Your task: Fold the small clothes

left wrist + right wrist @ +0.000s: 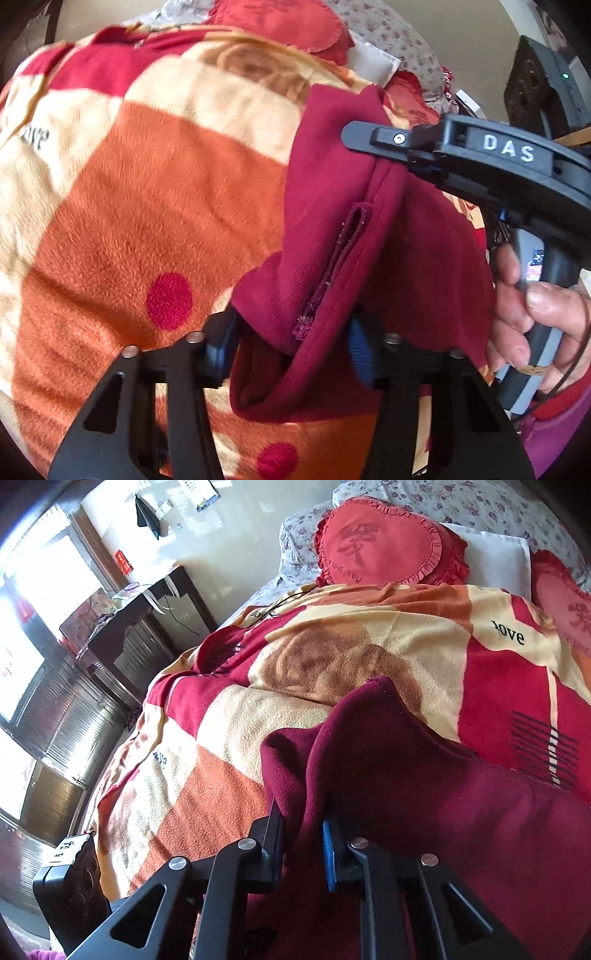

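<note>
Pinching a bunched fold of the maroon fleece garment (332,266), the left gripper (291,354) has its two fingers pressed narrowly against the cloth from either side, at the end nearest the camera. The right gripper (303,842) is likewise clamped tight on the same garment, a ridge of fleece squeezed between its dark pad and its blue pad (328,853); in the left wrist view its black body lettered DAS reaches in from the right, biting the garment's upper seam. A hand (532,317) wraps that gripper's handle at the right edge.

One garment only is in sight. It hangs stretched between the two grips, its slit pocket (332,273) running down the middle, and its lower part seems to rest on the blanket (147,192), though the blur makes that hard to settle.

The blanket, in orange, cream and red patches, covers the bed and lies open toward the bed's left edge and toward the head end, with nothing on it there. At the head end lie two red heart-shaped cushions (388,542), one partly cut off at the right edge, and one white pillow (495,554) between them. Beyond the bed's left edge stands a dark cabinet (155,627) against the wall, near the bed's corner.
</note>
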`<state>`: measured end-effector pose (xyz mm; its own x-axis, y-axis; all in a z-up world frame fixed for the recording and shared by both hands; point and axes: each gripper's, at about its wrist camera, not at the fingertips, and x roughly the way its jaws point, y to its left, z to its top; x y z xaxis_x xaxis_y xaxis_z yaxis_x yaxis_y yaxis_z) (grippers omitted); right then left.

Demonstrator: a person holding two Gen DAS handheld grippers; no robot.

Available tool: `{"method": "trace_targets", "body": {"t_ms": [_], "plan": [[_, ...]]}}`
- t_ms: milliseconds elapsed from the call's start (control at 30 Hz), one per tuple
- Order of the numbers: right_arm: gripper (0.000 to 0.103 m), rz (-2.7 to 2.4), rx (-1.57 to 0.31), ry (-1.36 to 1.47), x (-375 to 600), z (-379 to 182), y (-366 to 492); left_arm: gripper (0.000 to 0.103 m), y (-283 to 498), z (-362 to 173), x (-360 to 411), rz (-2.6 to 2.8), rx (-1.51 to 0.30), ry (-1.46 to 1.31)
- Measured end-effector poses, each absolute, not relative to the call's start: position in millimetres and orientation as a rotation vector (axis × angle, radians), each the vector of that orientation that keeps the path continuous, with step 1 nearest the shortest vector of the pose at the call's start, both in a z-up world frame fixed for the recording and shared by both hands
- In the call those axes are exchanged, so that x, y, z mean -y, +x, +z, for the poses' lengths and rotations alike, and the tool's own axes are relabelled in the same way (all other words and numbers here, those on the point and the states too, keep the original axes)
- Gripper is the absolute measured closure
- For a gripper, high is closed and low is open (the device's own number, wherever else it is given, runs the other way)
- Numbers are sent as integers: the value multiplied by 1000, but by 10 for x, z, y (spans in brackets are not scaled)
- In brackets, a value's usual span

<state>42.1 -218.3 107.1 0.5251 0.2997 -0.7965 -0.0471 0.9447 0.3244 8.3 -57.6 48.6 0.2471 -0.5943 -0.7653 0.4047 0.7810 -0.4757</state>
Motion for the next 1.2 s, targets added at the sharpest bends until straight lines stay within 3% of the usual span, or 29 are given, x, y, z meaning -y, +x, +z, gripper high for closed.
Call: {"method": "trace_targets", "body": {"t_ms": [100,533,733,1000,1067,1133,1200], "plan": [[88,224,-970,297,2248,1160,338,69,0,678,611,-723,-1105,-179],[89,163,-791,410,3355,1860,-431,71,-580,1606,1704,-993,-961,-30],[89,65,-769,474,4097,1794,-949,71,-960,1466,2493,-1087,-987,87],[89,-53,-860,621,4775,1106,-1378,70,-1267,972,2986,-1097,-1089,193],[87,-68,-850,723,4921,983,-1465,67,-1282,1020,3024,-1099,-1102,208],[82,-86,-831,748,4990,1006,-1523,56,-1350,1145,2978,-1126,-1110,251],[78,-88,-783,726,4997,1131,-1575,55,-1379,1278,2856,-1145,-1090,255]]}}
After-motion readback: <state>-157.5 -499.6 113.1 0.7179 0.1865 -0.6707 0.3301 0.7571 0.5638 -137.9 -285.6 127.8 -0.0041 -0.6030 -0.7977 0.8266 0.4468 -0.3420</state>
